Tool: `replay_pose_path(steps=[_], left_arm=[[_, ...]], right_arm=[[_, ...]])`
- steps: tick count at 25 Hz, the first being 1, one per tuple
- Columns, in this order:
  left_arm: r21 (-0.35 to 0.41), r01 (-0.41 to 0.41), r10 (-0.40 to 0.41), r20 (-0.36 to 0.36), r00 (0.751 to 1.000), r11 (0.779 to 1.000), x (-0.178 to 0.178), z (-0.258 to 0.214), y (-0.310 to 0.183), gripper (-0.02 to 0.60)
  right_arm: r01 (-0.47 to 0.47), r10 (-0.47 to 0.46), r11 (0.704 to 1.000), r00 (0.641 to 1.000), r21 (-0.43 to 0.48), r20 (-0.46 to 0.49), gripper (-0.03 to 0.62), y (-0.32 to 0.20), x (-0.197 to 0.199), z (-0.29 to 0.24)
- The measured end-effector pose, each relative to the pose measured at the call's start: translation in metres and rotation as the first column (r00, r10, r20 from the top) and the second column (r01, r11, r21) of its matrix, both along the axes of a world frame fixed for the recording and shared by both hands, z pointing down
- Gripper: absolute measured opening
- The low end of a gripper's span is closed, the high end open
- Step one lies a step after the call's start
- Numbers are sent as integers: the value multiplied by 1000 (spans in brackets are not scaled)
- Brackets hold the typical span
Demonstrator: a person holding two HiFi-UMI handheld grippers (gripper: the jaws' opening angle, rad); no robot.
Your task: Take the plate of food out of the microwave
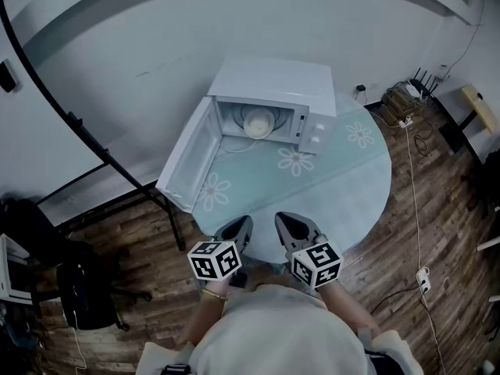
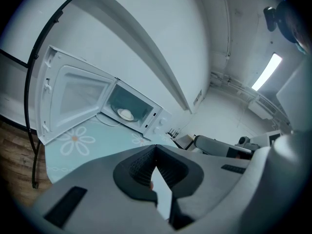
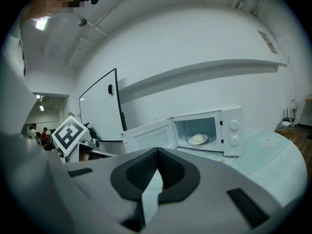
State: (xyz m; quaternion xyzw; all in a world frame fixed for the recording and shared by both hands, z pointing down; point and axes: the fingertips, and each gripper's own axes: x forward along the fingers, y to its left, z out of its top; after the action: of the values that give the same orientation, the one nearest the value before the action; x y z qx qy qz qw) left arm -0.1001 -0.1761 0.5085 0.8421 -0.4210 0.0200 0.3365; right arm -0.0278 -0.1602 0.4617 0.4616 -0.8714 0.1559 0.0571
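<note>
Microwave (image 1: 273, 84) door (image 1: 191, 156) stands wide open, so the plate of food (image 1: 258, 122) sits reachable inside, across the table (image 1: 344, 186). Left gripper (image 1: 237, 231) and right gripper (image 1: 295, 229) hover at the near edge, jaws pressed together, empty.

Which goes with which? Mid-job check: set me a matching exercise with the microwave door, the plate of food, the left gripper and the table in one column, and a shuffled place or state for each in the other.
Things
1. microwave door
2. plate of food
3. left gripper
4. table

Places and states
A. jaws together, nothing between them
B. bears the microwave, flower print on top
C. swung wide open
D. inside the microwave

Pairs: 1-C, 2-D, 3-A, 4-B
</note>
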Motion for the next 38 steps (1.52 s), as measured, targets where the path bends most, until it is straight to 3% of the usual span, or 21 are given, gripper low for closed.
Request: replay_pose_path(steps=[6,23,31,38], left_arm=[[-15,-7,7,-15,1000,1000,2,5,-25,12],[-100,48,-65,-180,982,994,31,27,-138,12],[-165,101,-139,-242,960,981,29,49,-199,12],[-235,129,-201,-316,927,963,27,68,-240,13]], right_arm=[[-20,20,1000,1000,-12,0,6,-11,6,4],[17,-17,999,1000,-34,-17,6,-94,31,12],[27,-28,997,999,-76,-15,6,-130,35,27],[46,-48,993,999,-105,-16,6,-152,32,40]])
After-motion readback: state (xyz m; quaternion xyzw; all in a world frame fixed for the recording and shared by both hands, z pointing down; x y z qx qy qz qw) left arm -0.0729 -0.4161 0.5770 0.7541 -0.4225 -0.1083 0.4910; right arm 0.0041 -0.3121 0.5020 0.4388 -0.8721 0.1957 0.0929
